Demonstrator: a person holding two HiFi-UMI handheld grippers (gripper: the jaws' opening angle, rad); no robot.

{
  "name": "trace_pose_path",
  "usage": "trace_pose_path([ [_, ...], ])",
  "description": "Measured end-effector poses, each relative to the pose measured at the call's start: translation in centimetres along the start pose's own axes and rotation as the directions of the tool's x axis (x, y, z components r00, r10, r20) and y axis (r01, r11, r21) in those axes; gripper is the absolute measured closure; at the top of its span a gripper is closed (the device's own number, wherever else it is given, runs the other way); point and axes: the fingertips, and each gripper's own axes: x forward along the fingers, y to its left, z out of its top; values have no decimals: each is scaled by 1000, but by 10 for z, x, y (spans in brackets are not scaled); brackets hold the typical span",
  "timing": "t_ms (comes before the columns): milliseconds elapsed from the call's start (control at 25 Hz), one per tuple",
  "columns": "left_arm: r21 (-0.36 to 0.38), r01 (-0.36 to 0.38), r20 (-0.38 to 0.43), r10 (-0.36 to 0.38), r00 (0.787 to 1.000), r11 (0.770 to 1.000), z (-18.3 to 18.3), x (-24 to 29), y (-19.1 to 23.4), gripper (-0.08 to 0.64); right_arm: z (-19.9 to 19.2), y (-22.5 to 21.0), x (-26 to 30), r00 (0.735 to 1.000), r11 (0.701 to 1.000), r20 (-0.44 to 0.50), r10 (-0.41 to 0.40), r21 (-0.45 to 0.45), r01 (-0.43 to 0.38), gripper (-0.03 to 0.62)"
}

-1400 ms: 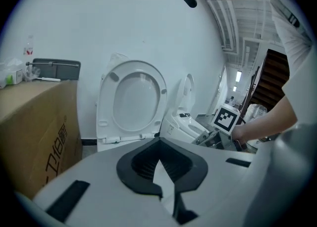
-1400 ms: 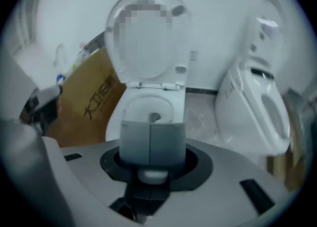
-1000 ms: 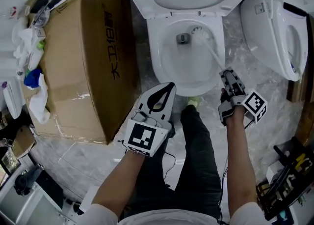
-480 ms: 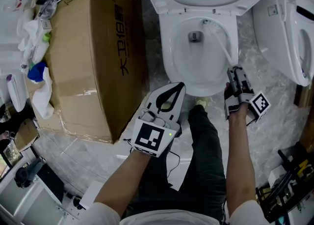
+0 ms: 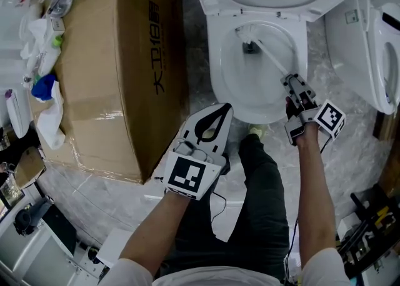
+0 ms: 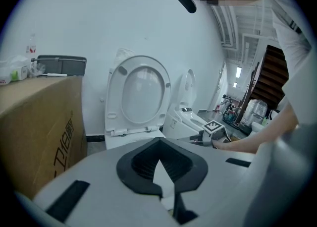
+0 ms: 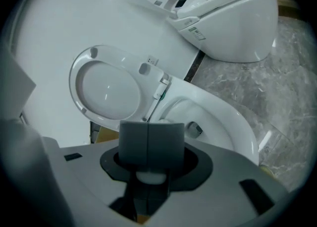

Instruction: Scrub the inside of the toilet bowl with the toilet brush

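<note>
Right gripper [image 5: 292, 83], clamped on the toilet brush [image 5: 270, 57] handle, reaches over the toilet bowl [image 5: 220, 75] rim on an outstretched arm [image 5: 312, 191]. We see the bristles half tucked under the far rim. Left gripper [image 5: 217, 113] hovers closed and empty before the bowl. We count two toilets, the second toilet [image 5: 375, 35] cut off rightward.

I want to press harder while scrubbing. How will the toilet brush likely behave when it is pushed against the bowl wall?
The toilet brush has a long thin handle, so it will probably flex a little under pressure. It looks light, held by the right gripper at its far end only. Its head may slide on the glossy toilet bowl.
</note>
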Motion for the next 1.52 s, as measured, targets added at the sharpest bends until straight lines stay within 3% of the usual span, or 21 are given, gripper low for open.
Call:
trace_pose_path([
  [200, -3, -8, 5, 8, 1000, 1000, -4, -1, 2, 554, -11, 10, 7, 997, 994, -77, 15, -102, -23, 430],
  [320, -7, -14, 3, 14, 1000, 1000, -7, -5, 2, 555, -19, 13, 5, 992, 984, -121, -21, -178, -1, 430],
  [560, -15, -18, -6, 18, 1000, 1000, -8, -15, -5, 554, -51, 25, -4, 966, 930, -241, -97, -369, 1, 430],
  [800, -31, -13, -7, 12, 1000, 999, -3, -22, -19, 554, -54, 33, -34, 955, 901, -247, -162, -433, 41, 430],
  [880, -36, -13, -11, 12, 1000, 999, -4, -23, -23, 554, -53, 29, -50, 943, 850, -234, -237, -520, 85, 430],
  [1000, -44, -5, -7, 4, 1000, 999, -3, -22, -28, 554, -60, 14, -70, 907, 736, -217, -361, -663, 134, 430],
  [1080, -48, 2, -7, -2, 1000, 999, -6, -20, -31, 554, -66, 4, -73, 891, 681, -202, -407, -718, 148, 430],
  [1320, -41, 7, -22, -8, 1000, 999, -22, -15, -25, 555, -91, -17, -52, 868, 575, -183, -462, -806, 136, 430],
  [1520, -41, -3, -40, 1, 999, 999, -38, -8, -15, 554, -96, -15, -26, 876, 505, -159, -456, -856, 108, 430],
])
